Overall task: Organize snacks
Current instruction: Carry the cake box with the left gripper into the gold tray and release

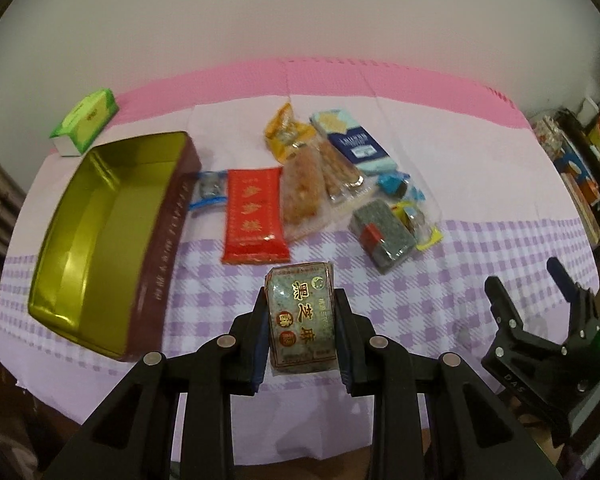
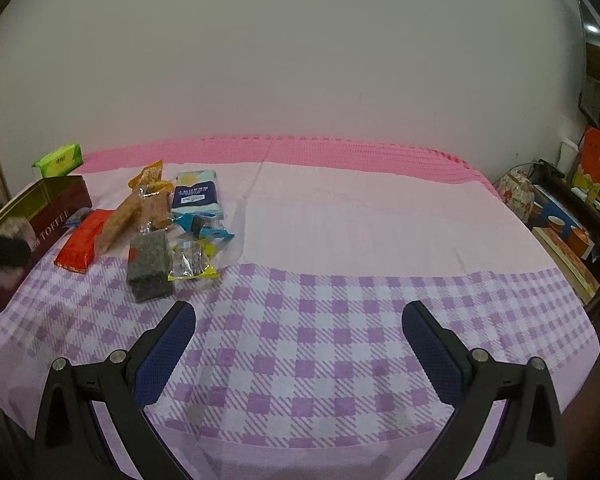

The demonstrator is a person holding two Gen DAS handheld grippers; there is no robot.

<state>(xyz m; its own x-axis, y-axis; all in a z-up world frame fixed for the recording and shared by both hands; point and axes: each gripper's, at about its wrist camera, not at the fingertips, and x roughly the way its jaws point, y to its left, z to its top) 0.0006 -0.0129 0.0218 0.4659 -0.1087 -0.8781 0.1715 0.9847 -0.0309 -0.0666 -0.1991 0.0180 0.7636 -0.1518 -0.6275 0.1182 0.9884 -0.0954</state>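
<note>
A dark speckled sesame-cake packet with Chinese lettering [image 1: 302,320] sits clamped between the left gripper's [image 1: 302,334] blue-padded jaws, raised above the purple-checked tablecloth [image 1: 440,304]. To its left lies an open gold-lined maroon toffee tin [image 1: 100,232]; other wrapped snacks [image 1: 320,184] lie beyond. The right gripper [image 2: 298,350] hovers with jaws wide apart, holding nothing.
</note>
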